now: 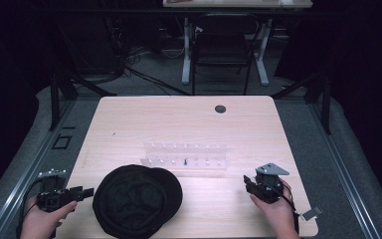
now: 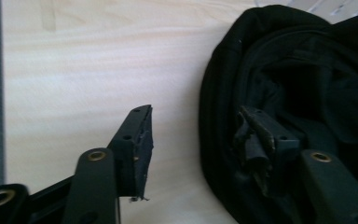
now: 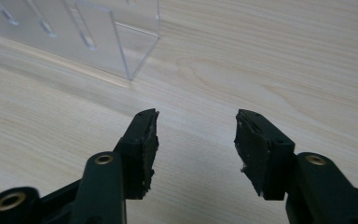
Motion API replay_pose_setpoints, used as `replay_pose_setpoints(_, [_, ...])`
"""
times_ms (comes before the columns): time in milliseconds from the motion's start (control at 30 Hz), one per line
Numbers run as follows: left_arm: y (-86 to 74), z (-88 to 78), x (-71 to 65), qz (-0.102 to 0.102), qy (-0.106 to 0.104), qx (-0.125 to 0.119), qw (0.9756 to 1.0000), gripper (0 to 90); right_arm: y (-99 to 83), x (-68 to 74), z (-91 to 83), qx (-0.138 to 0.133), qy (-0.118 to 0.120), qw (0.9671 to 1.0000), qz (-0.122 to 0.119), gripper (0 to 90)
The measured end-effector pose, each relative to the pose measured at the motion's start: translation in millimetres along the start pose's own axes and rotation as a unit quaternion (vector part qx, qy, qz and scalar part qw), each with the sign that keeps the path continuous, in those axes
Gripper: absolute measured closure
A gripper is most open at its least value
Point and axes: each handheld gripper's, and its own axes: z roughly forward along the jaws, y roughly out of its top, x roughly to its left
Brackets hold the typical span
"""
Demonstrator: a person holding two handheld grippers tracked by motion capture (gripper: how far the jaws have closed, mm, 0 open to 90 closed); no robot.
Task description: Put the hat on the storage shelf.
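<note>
At the left edge of the counter point(image 1: 129, 114) we hold the left hand-held gripper point(image 1: 82, 192) level, jaws parted and gripping nothing. In the left gripper view one jaw hangs over bare wood while the other sits over the rim of the black cap point(image 1: 137, 199), so the rim lies between them, unpinched. The cap rests crown-down near the front edge — soft, floppy fabric, round, with a stiff brim toward the right. If we close now we judge the pads may catch only a thin fold of cloth; it could slip, or the cap could drag and fold on itself.

Behind the cap sits a clear plastic rack point(image 1: 185, 156), slotted, hard and glossy, easy to nudge if the cap swings back into it.

At the right, the right hand-held gripper point(image 1: 248, 185) hovers over pale, smooth wood grain, jaws apart and empty — well clear of the cap, so it can't steady it yet.
</note>
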Motion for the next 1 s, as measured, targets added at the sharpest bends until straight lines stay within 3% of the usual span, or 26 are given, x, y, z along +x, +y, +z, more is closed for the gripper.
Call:
replay_pose_setpoints(67, [-4.1,0.3,-0.1,-0.004,-0.013,0.005,0.9999,50.8,0.2,1.2,0.2,0.002,0.002,1.0000,0.004,49.2])
replay_pose_setpoints(233, [-16.5,10.1,-2.0,-0.020,-0.018,0.028,0.9993,53.5,0.3,0.7,-1.7,0.000,0.007,0.9998,0.017,51.6])
replay_pose_setpoints(367, [-20.6,14.2,-2.7,-0.027,-0.022,0.029,0.9990,54.1,0.5,1.3,-2.4,-0.003,0.009,0.9998,0.020,51.9])
replay_pose_setpoints(400, [-21.1,14.4,-2.8,-0.030,-0.026,0.040,0.9984,54.7,0.5,1.6,-2.6,-0.002,0.008,0.9998,0.018,52.0])
replay_pose_setpoints(467, [-23.2,16.5,-3.7,-0.032,-0.020,0.036,0.9986,55.3,0.7,2.6,-2.5,-0.003,0.008,0.9999,0.014,51.9])
replay_pose_setpoints(667, [-27.5,20.3,-0.6,-0.059,-0.034,0.031,0.9972,57.4,0.6,3.8,-2.2,-0.001,0.010,0.9999,0.014,52.1])
replay_pose_setpoints(700, [-27.3,20.3,0.4,-0.058,-0.038,0.042,0.9967,58.6,0.7,4.1,-1.9,0.003,0.011,0.9998,0.016,52.2])
replay_pose_setpoints(800, [-28.6,23.3,-0.3,-0.060,-0.032,0.035,0.9970,59.8,0.6,4.2,-1.5,0.004,0.012,0.9998,0.018,52.3])
replay_pose_setpoints(1000, [-28.5,28.0,-2.1,-0.060,-0.026,0.049,0.9967,64.6,0.1,4.5,-0.2,0.007,0.014,0.9997,0.021,52.3])
